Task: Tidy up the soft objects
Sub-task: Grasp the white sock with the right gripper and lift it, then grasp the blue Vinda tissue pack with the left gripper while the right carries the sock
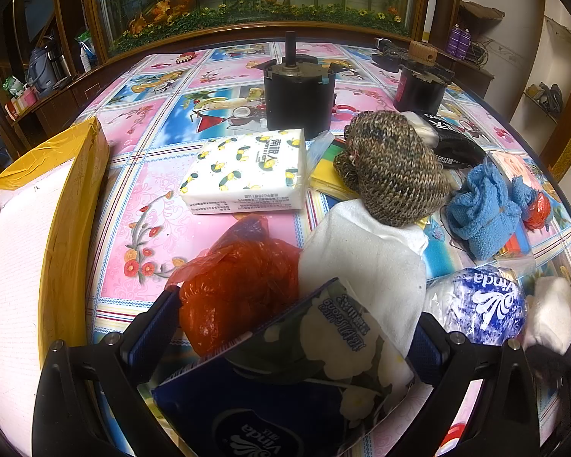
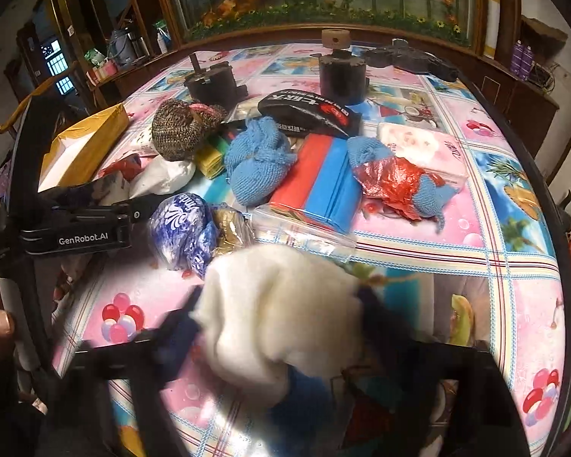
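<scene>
the right gripper (image 2: 281, 316) has its fingers pressed in on a white fluffy wad (image 2: 285, 304) near the front edge of the table (image 2: 476, 251), and the picture there is smeared, so how deep the bite goes cannot be told. a wad this loose could well slip or tear away if only its outer fluff is pinched. just beside it lie a clear zip bag (image 2: 304, 232) and a blue vinda roll (image 2: 182, 228), and a trailing tuft might drag either along. the left gripper (image 1: 285, 327) is clamped on a dark blue tissue pack (image 1: 285, 381), with a red plastic bag (image 1: 240, 297) and a white cloth (image 1: 361, 259) crowding against the fingers; moving that pack may pull those two with it. the yellow-taped box (image 1: 57, 198) sits at the left edge of the table, seemingly the place for the soft things, and the knitted brown hat (image 1: 392, 167) and blue knit piece (image 1: 483, 209) lie mid-table beyond, close enough to be knocked by a careless sweep. the two heavy black motors (image 1: 297, 91) stand towards the far edge, out of harm's way.
</scene>
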Demonstrator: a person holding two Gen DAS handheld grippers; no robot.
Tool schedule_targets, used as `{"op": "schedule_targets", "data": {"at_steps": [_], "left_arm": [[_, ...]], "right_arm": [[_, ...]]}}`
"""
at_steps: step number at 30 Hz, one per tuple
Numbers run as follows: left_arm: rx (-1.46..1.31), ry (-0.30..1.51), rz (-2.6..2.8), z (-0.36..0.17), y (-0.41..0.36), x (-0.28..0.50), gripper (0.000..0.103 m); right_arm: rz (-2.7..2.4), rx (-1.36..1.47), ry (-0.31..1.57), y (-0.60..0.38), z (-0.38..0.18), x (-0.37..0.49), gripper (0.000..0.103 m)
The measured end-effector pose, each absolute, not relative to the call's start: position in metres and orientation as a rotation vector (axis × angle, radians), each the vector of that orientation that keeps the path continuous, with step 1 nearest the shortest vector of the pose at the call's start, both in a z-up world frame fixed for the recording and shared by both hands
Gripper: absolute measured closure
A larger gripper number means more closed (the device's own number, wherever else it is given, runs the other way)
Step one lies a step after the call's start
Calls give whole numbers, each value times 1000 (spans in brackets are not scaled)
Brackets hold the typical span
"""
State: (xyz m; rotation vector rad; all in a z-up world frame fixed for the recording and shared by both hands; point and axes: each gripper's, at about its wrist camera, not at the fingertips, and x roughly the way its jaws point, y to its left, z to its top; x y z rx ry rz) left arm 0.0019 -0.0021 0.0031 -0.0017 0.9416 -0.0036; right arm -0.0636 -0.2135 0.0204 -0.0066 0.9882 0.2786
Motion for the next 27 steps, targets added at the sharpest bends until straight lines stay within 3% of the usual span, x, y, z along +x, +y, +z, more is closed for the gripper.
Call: {"op": "schedule_targets", "data": {"at_steps": [3,12,27], "left_arm": [[-2,941,-4,3,-2,2,0],[-13,977,-54,5,5,-13,0],[-277,742,-251,86,77,-65,0]], "right_arm": [[293,7,976,-215,23,-69,64],[322,108,838,-223,40,-89,64],[395,268,785,-246,38,-92,63]]}}
